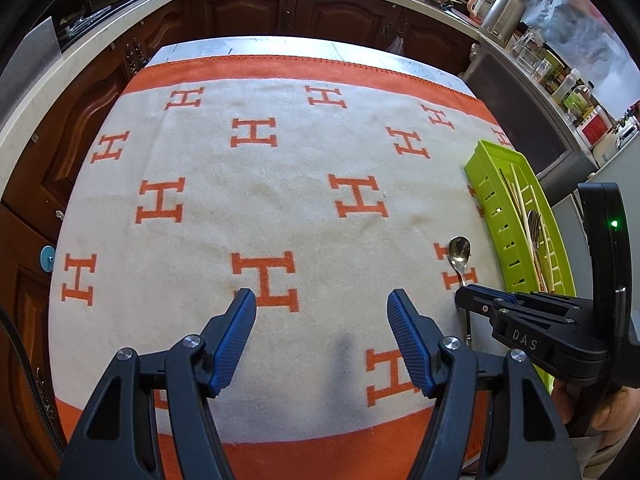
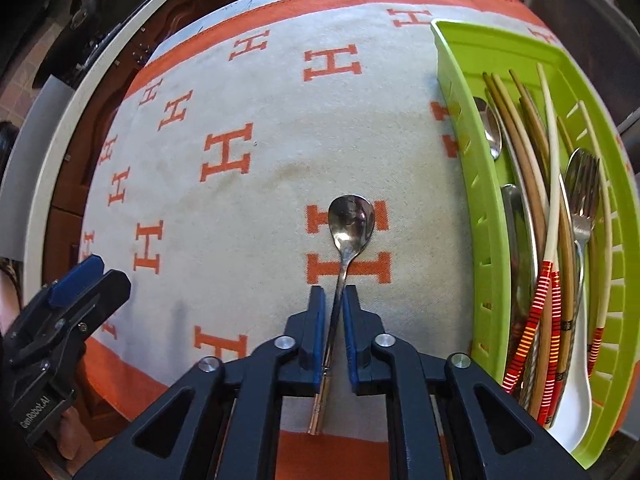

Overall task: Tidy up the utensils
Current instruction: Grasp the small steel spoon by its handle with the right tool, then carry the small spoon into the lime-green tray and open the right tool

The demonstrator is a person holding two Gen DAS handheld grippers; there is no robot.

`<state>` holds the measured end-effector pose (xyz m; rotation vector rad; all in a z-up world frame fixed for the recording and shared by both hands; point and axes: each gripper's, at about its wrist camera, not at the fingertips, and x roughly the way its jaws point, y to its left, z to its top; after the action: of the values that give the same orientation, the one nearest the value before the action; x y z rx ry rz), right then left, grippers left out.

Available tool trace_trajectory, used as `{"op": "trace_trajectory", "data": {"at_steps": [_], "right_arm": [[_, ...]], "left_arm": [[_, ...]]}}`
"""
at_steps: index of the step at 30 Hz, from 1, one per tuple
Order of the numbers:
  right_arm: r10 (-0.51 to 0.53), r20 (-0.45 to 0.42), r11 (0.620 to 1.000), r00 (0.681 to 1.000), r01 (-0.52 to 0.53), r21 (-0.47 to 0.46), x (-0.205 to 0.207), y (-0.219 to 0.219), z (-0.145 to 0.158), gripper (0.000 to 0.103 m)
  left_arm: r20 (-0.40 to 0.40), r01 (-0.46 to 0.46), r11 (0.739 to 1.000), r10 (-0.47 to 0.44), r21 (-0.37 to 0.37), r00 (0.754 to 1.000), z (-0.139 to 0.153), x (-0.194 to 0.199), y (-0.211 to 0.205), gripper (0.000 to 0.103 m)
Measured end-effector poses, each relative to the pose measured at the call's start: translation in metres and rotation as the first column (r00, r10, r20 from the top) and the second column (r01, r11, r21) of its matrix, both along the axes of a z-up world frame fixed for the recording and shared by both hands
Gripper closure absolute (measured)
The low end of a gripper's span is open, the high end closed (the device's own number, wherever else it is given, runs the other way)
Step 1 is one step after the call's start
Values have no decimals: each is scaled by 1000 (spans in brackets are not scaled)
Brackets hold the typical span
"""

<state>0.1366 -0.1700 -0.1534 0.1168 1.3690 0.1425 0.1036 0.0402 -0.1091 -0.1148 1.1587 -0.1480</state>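
A metal spoon (image 2: 351,220) lies on the white cloth with orange H marks (image 2: 248,184), bowl pointing away from me. My right gripper (image 2: 334,292) points down at it, its blue pads closed on the handle just below the bowl. In the left wrist view the same spoon (image 1: 459,250) shows beside the right gripper (image 1: 466,294). My left gripper (image 1: 322,304) hangs open over bare cloth to the left, with nothing between its fingers. A green slotted tray (image 2: 452,80) to the right of the spoon holds chopsticks (image 2: 528,168), a fork (image 2: 582,192) and other cutlery.
The cloth covers a table whose far edge (image 1: 280,44) faces dark wooden cabinets (image 1: 240,12). A counter at the right carries a kettle (image 1: 504,12) and bottles (image 1: 568,88). A hand (image 1: 608,412) holds the right gripper's handle. The tray (image 1: 486,168) sits at the cloth's right edge.
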Motion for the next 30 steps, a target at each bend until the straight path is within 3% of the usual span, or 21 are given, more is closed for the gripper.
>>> {"op": "trace_trajectory", "data": {"at_steps": [8,15,22,26,30], "right_arm": [[-5,30,997,1000,3,81,-14,-14,11,100],[-33,105,992,994,20,125,-34,-43,57,100],[-72,210,997,975,72,6,-51,-105,108,100],[-85,228,992,970,104,-72,-51,-134,116,100],[-63,232,985,971,98,-142,-45,-149,112,100]], "left_arm": [[5,14,1000,-14,-1,1000,3,-3,-2,37],[7,40,999,-40,10,999,6,-7,-17,37],[35,54,998,-54,-10,998,18,-11,-30,27],[57,42,999,-42,-5,997,30,-10,-37,17],[58,43,999,-44,21,997,39,0,-52,15]]}}
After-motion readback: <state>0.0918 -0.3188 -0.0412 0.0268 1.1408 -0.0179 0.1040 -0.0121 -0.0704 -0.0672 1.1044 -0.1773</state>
